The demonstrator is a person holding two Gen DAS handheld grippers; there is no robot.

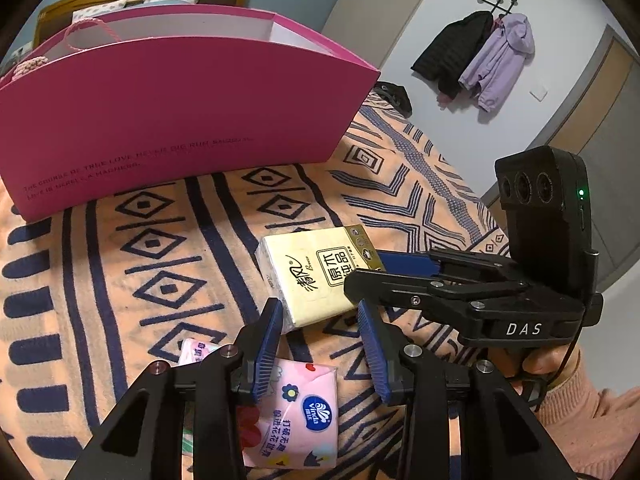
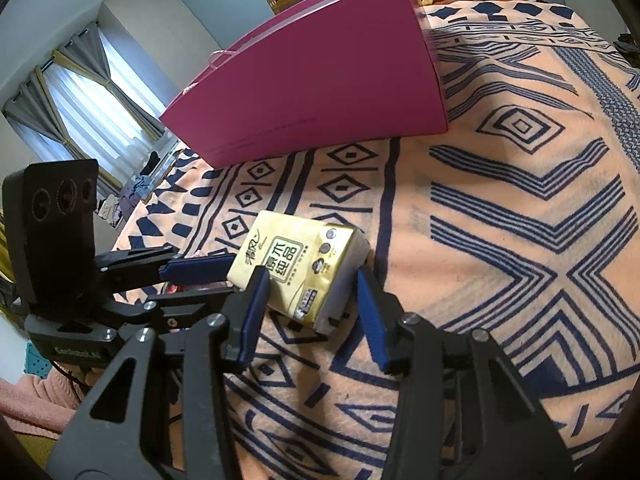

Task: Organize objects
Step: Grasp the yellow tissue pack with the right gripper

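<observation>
left wrist view: left gripper (image 1: 320, 312) over a peach blanket (image 1: 120, 280) with dark blue geometric bands, its blue pads spread. the pink tissue pack (image 1: 296, 416) lies under and between the pads, overlapped by the left pad; whether the pads press it cannot be told. just beyond the fingertips lies the yellow tissue pack (image 1: 316, 276), flat, its near edge between the two tips. the right gripper (image 1: 404, 276) comes in from the right edge, one blue finger (image 1: 408, 262) laid along the yellow pack's right edge. behind, the magenta paper bag (image 1: 180, 120) stands upright with its mouth open, its lower edge on the blanket, well apart from both packs; the strip of blanket between bag and packs is bare. a coat rack (image 1: 480, 52) hangs on the far wall.

right wrist view: right gripper (image 2: 312, 280) straddles the near end of the yellow tissue pack (image 2: 296, 268); the left pad meets the pack's left edge, the right pad stands beside its right side with a gap showing, so the jaws are spread and not clamped. the left gripper (image 2: 192, 276) reaches in from the left, its blue finger (image 2: 200, 268) just beside the pack's left corner. the magenta paper bag (image 2: 320, 80) stands beyond. to the right the blanket (image 2: 520, 240) runs open to the bed's edge.
</observation>
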